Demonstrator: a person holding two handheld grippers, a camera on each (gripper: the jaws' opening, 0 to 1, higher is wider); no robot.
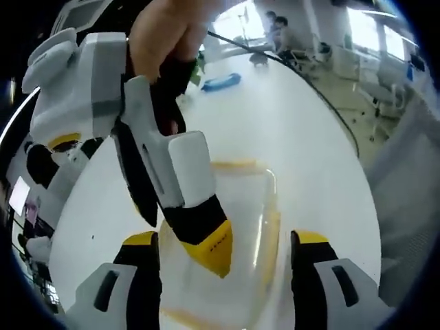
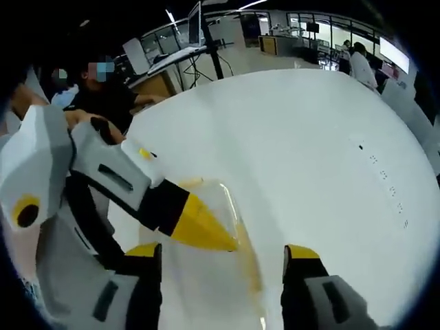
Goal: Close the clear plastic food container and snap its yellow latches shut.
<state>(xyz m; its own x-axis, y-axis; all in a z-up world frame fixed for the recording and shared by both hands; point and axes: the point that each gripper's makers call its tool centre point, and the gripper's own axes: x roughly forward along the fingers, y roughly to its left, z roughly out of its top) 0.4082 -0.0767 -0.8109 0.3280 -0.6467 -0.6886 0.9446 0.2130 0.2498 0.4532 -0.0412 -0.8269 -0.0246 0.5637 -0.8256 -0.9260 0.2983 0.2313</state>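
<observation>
On the white worktop [image 1: 302,137] sits the clear plastic food container [image 1: 240,227], lid on, yellow latches along its edges; nothing visible inside. Left gripper view: container lies between and just beyond the left tool [image 1: 223,251] jaws, which stand wide apart and grip nothing. Right tool [image 1: 206,244] comes in from upper left, held by a hand [image 1: 168,31], its yellow-tipped jaws together as one wedge, tip down on the container lid near the near-left corner; cannot tell if it presses. Yellow latch [image 1: 237,165] visible along the far edge, another down the right side; can't tell if snapped. Blue object [image 1: 220,82] lies well apart on the far worktop, too blurred to name.

Right gripper view: right tool [image 2: 223,258] jaws show spread wide at the bottom, holding nothing; this disagrees with the other view, so its state is unclear. Left tool [image 2: 203,230] enters from the left, yellow tip over the container [image 2: 227,206] edge, blocking much of it. People and desks sit beyond the worktop [image 2: 316,137].
</observation>
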